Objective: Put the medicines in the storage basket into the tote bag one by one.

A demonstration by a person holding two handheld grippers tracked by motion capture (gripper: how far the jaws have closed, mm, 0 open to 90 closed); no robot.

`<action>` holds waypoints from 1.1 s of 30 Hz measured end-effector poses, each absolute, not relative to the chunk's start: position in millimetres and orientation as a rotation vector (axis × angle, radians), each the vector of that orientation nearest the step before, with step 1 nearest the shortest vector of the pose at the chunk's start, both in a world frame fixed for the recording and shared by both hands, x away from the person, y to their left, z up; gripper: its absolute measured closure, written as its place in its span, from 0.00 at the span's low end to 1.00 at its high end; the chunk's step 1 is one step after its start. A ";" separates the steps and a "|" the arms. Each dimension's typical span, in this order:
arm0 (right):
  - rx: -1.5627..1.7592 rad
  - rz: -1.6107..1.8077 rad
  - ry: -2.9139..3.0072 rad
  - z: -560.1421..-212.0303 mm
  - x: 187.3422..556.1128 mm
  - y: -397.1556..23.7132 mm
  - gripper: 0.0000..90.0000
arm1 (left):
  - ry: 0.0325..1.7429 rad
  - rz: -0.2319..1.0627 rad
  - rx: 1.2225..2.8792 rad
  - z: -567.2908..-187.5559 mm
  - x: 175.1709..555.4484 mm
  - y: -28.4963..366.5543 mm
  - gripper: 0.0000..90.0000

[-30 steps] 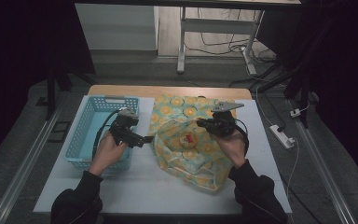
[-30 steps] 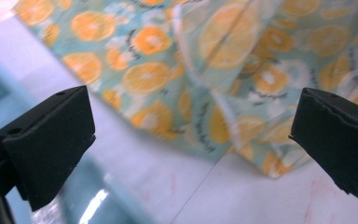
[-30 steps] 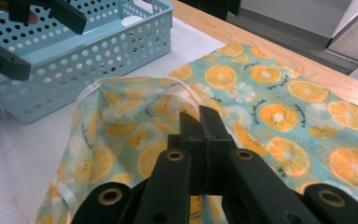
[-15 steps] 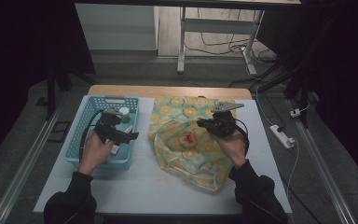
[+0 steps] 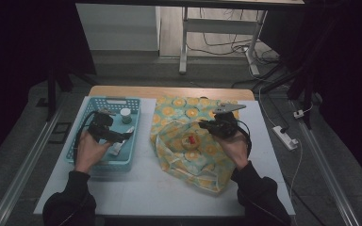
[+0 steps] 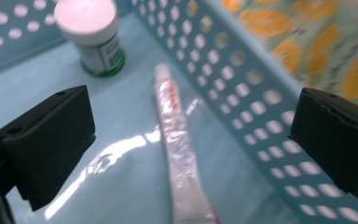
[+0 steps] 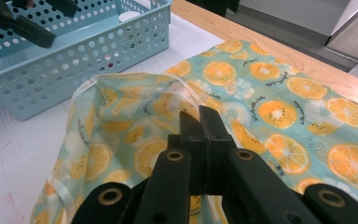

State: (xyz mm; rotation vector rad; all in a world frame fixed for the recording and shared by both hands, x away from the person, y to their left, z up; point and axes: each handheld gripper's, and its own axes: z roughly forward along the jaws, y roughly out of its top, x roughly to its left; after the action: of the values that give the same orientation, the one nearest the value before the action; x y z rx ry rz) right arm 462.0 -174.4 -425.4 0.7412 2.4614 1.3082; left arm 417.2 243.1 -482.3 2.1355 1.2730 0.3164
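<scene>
The worktop point(image 5: 136, 188) is carrying everything here, its far wooden edge peeking out behind the orange-slice patterned bag point(image 5: 193, 141), which is lying right of centre with its mouth gaping. Something small and red is sitting inside that opening, too small to make out. Just left of the bag, the blue basket point(image 5: 86, 136) is standing, its near wall partly covered by the person's left hand.

The right gripper point(image 5: 207, 126) is pinching the bag's rim, jaws pressed tight together on the fabric; in the right gripper view point(image 7: 199, 122) the cloth is bunching up around the closed tips, hiding just how much is caught.

The left gripper point(image 5: 127, 135) is hovering inside the basket, jaws standing wide and holding nothing. Between them, in the left gripper view, the tube point(image 6: 179, 154) is lying flat on the basket floor, its lower end cut off by the frame and its print blurred. Beyond it, the small white-capped jar point(image 6: 95, 37) is standing upright, label unreadable.
</scene>
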 end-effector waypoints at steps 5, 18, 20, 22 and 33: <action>0.739 1.307 2.464 -425.8 461.9 -173.8 1.00 | 1.295 0.275 2.210 -492.5 423.2 238.5 0.00; 0.731 1.303 2.470 -425.9 460.3 -172.3 1.00 | 1.395 0.201 2.349 -511.5 432.4 234.1 0.00; 0.730 1.302 2.470 -425.8 460.3 -172.5 1.00 | 1.406 0.194 2.374 -513.4 433.1 232.0 0.00; 0.731 1.303 2.470 -425.6 460.3 -172.9 1.00 | 1.422 0.187 2.384 -514.7 433.7 230.9 0.02; 0.724 1.300 2.473 -425.8 459.4 -171.9 1.00 | 1.428 0.174 2.411 -515.1 433.0 228.4 0.43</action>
State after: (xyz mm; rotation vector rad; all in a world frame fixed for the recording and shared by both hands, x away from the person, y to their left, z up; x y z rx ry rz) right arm 459.4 -171.9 -425.8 0.7243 2.4730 1.2999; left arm 433.0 228.4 -515.1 2.4107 1.4282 0.1740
